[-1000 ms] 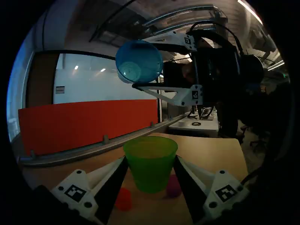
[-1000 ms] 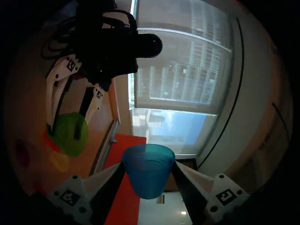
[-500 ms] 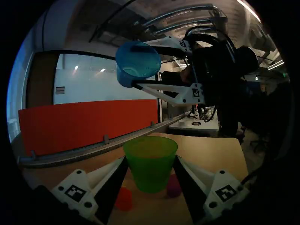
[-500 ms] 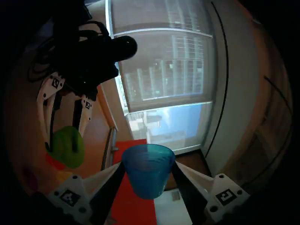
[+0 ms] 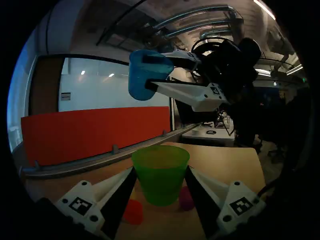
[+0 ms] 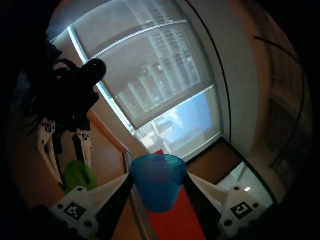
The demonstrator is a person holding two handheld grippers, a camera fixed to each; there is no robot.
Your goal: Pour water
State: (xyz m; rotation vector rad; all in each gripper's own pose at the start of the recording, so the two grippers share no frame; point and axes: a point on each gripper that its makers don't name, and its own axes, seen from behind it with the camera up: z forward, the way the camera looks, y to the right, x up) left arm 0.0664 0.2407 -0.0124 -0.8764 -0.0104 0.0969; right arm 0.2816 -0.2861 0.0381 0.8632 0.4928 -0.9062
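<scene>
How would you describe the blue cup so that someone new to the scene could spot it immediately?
Find the long red panel behind the wooden table. Above it, in the air, the right gripper clamps the blue cup between white fingers. Unlike the green cup, gripped low near the table by the left gripper, it is blue and held high.
</scene>
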